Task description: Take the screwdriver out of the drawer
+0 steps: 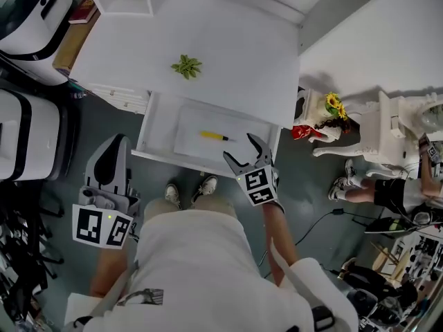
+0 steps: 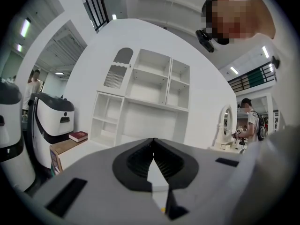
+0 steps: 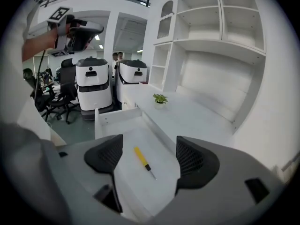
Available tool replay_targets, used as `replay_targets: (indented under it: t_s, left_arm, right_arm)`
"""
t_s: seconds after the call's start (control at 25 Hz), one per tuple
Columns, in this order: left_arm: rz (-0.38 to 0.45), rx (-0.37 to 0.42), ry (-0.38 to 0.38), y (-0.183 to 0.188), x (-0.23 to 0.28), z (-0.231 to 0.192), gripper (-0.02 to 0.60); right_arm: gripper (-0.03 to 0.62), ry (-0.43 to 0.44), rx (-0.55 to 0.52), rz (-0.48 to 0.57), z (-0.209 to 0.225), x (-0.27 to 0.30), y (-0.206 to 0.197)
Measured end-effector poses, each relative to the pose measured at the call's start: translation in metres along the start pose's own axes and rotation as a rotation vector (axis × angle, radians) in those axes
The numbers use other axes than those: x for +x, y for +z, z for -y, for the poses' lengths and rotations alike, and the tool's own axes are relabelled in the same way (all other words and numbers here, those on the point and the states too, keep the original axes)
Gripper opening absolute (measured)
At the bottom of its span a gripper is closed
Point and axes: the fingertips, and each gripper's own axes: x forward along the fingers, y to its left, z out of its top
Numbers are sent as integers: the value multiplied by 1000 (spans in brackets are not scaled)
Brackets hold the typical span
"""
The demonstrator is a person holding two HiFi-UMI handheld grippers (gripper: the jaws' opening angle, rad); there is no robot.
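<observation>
Yellow screwdriver (image 1: 215, 136) in open white drawer (image 1: 190, 142), right hand-held gripper (image 1: 239, 148) jaws apart

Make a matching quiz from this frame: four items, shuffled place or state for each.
Items:
1. screwdriver
2. plant
3. left gripper
4. right gripper

Place or state:
A. jaws apart, nothing held
B. on the desk top
C. jaws together, nothing held
D. lying in the open drawer

Pairs: 1-D, 2-B, 3-C, 4-A
</observation>
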Motion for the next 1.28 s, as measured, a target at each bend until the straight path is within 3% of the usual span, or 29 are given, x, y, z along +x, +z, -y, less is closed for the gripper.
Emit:
replay_targets:
  t_s: [0.44, 1.28]
  left_arm:
    - [-32, -7, 126, -13, -14, -15, 15]
    - [-83, -35, 325, -34, -59, -39, 15]
  right_arm:
    - [344, 140, -46, -118, -13, 78, -46]
    - [256, 392, -338, -371, -42, 182, -117]
